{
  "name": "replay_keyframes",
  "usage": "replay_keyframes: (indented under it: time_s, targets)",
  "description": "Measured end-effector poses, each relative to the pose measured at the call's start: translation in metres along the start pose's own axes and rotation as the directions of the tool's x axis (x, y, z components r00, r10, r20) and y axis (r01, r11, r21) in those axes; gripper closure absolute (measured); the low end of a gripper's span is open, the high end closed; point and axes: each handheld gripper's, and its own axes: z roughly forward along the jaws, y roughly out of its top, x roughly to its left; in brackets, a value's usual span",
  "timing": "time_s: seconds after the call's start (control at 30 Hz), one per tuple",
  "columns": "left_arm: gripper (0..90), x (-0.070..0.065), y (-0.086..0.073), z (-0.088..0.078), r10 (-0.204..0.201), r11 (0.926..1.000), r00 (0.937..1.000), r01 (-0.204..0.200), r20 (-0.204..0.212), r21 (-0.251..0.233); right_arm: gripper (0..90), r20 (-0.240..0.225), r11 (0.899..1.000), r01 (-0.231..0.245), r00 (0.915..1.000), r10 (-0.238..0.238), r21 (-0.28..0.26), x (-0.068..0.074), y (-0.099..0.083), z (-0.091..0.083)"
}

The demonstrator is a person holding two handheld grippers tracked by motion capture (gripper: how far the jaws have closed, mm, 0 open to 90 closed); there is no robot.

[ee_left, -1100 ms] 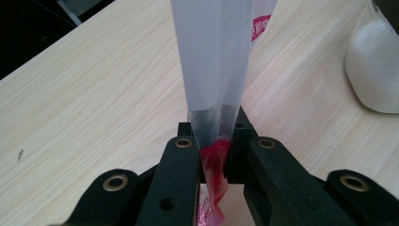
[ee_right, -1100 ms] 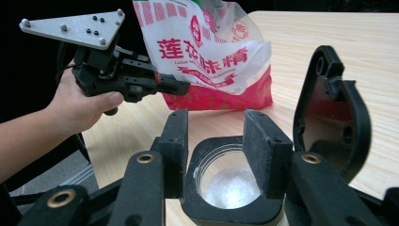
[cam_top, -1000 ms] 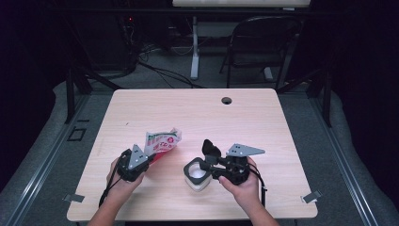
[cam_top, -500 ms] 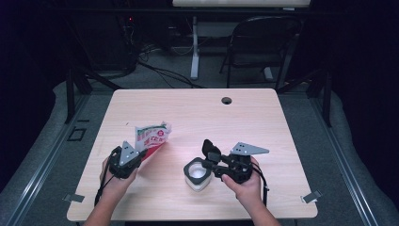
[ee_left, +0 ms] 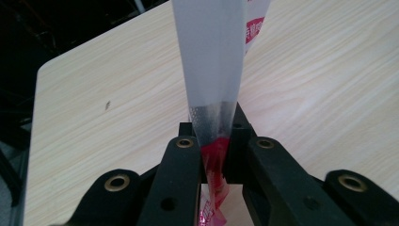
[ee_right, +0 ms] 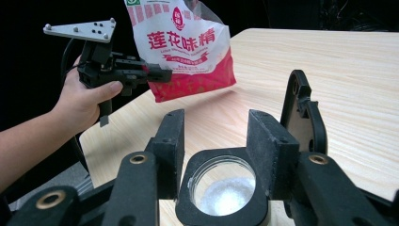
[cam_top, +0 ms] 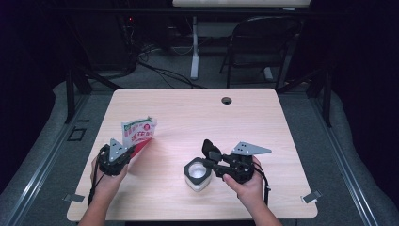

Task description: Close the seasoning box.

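Note:
A red and white seasoning bag [cam_top: 138,132] stands tilted above the table's left half. My left gripper [cam_top: 129,153] is shut on its lower red corner; up close the bag [ee_left: 211,56] rises from between the pads of the left gripper [ee_left: 214,141]. A small white jar [cam_top: 195,181] with a black collar rests on the table [cam_top: 263,122] front centre, its black flip lid [cam_top: 207,147] open. My right gripper [cam_top: 203,169] grips the collar, its jaws having just closed a little. White crystals lie inside the jar [ee_right: 226,193] between the right gripper [ee_right: 214,136] pads, with the bag [ee_right: 186,47] beyond.
A round cable hole [cam_top: 227,100] sits near the table's far edge. A folding chair [cam_top: 263,47] and a desk leg [cam_top: 194,52] stand on the floor behind the table. Bare wood lies between the two hands and across the far half.
My left gripper has carried the bag to the left, away from the jar, and the bag now stands more upright. The right hand and jar have stayed put.

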Motion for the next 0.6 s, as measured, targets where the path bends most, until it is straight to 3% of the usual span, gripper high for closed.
replay_keyframes:
  time_s: [0.3, 0.6]
  targets:
    - [86.9, 0.011, -0.009, 0.001, -0.027, 0.9991, 0.9972, 0.029, -0.070, 0.031, 61.4, 0.028, 1.000, -0.002, 0.9996, 0.002, -0.010, 0.000, 0.002, -0.003]
    - [86.8, 0.017, -0.014, 0.005, -0.082, 0.9954, 0.9950, 0.084, -0.058, 0.045, 64.0, 0.044, 1.000, 0.001, 0.9991, -0.001, -0.016, -0.001, 0.004, -0.004]
